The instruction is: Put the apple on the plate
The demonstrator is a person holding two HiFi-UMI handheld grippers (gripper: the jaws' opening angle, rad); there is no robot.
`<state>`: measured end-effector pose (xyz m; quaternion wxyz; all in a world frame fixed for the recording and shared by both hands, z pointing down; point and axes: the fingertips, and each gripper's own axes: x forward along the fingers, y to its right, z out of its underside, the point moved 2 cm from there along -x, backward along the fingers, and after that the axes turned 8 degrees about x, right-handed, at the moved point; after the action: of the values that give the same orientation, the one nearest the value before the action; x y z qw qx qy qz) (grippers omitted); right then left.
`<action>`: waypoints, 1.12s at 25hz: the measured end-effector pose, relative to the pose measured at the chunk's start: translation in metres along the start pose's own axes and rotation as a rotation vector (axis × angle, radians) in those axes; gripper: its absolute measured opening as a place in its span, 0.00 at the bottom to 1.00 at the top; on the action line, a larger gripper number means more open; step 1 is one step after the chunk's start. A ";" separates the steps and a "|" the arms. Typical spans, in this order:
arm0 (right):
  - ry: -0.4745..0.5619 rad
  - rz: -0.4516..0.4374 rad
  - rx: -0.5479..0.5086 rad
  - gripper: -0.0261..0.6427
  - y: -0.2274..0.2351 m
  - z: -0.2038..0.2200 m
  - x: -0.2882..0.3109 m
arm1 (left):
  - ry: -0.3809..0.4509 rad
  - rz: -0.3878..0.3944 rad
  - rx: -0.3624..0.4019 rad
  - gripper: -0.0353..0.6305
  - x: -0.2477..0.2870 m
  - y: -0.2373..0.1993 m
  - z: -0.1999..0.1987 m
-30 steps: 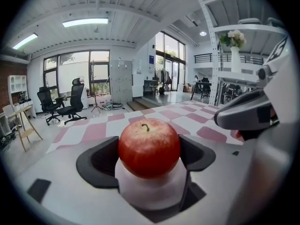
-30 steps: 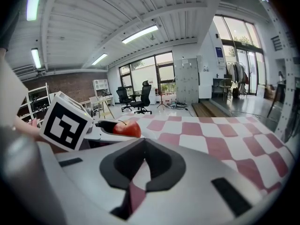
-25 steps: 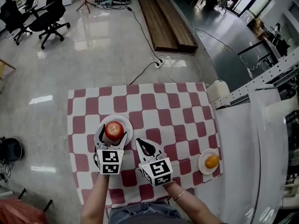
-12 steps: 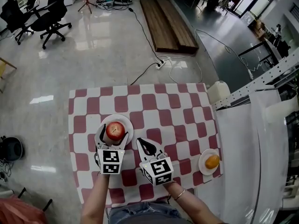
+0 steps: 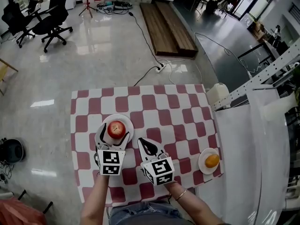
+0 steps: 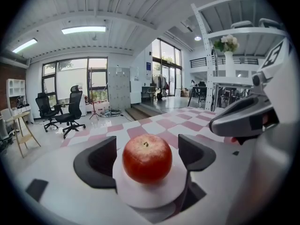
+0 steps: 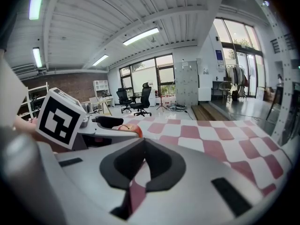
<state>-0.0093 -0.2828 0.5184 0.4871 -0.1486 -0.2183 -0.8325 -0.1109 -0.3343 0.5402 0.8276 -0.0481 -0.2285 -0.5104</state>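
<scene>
So the apple [image 5: 116, 129] is sitting on the white plate [image 5: 128, 123], which is on the left half of the red-and-white checked worktop [image 5: 178, 111], towards the near edge. The left claw [image 5: 114, 136] is right at it, jaws spread wide with one on each side of the apple. In the left gripper view there's a thin gap between the apple [image 6: 147, 158] and each black pad, so it isn't actually squeezing anything. From there the apple stands upright on the plate [image 6: 150, 193] with its stem dimple facing up, and the jaws hang over the plate's rim. The right claw [image 5: 148, 147] is just beside the left one, a bit nearer the person, over bare cloth. In its own view the right claw [image 7: 144, 146] has its jaw tips pressed together with nothing in them, just checked cloth underneath. It also catches the left claw's marker cube and a sliver of the apple off to its left. Over at the right edge of the worktop, well apart from all this, there's an orange [image 5: 212, 161] on a second small plate [image 5: 204, 166]. Around it is shiny floor, with office chairs [image 5: 49, 18] at the top left and a wooden platform [image 5: 166, 25] further back.
</scene>
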 end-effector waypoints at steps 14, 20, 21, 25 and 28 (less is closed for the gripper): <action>0.050 -0.019 -0.046 0.06 -0.026 -0.009 -0.026 | 0.044 0.004 -0.077 0.66 -0.048 0.003 -0.014; 0.073 -0.034 -0.065 0.06 -0.039 -0.009 -0.040 | 0.060 0.003 -0.110 0.62 -0.075 0.007 -0.012; 0.077 -0.037 -0.067 0.06 -0.041 -0.008 -0.043 | 0.063 0.000 -0.116 0.61 -0.080 0.007 -0.011; 0.091 -0.049 -0.074 0.06 -0.050 -0.006 -0.053 | 0.076 -0.013 -0.142 0.53 -0.099 0.011 -0.009; 0.096 -0.054 -0.080 0.06 -0.055 -0.003 -0.061 | 0.085 -0.022 -0.167 0.46 -0.111 0.013 -0.006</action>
<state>-0.0280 -0.2151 0.4758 0.4679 -0.1219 -0.1653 -0.8596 -0.1390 -0.2381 0.4898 0.8240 -0.0926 -0.1506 -0.5383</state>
